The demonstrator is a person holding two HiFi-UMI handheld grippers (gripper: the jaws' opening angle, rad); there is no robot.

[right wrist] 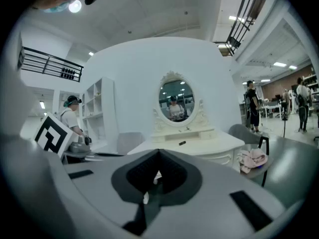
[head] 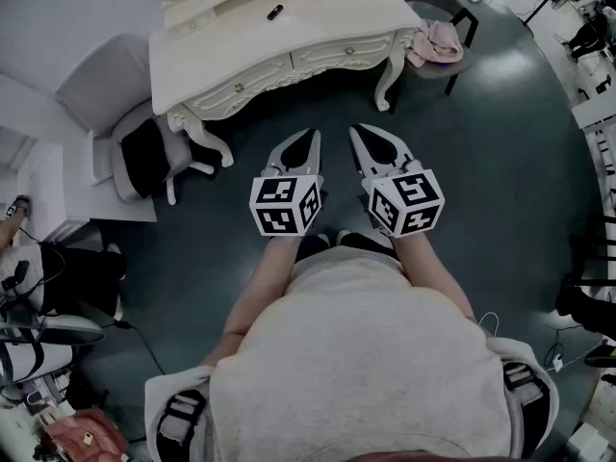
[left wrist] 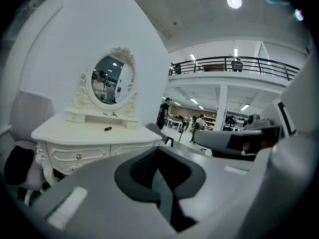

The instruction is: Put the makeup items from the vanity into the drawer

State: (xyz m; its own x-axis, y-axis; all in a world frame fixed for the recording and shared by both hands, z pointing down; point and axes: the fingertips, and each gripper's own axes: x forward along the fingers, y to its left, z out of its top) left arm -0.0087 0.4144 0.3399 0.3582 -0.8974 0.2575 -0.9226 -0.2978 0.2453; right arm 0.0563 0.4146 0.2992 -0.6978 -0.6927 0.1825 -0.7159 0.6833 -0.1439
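Left claw [head: 310, 141] is pressed together, empty; right claw [head: 360, 133] likewise. Both hang well short of the far table [head: 212, 61], where a small dark makeup item [head: 275, 12] lies. Its drawers [head: 342, 54] look closed, so the task seems unstarted.

The head view is looking steeply down from above the person, taking in the left hand-held gripper [head: 310, 135], the right hand-held gripper [head: 364, 131] and, farther off at the top, the vanity [head: 289, 65]. Each gripper view is riding low behind its own jaws, facing level toward that vanity from well apart. All three views are sharing its tabletop [head: 318, 17], and both gripper views are sharing the mirror [left wrist: 110, 79].
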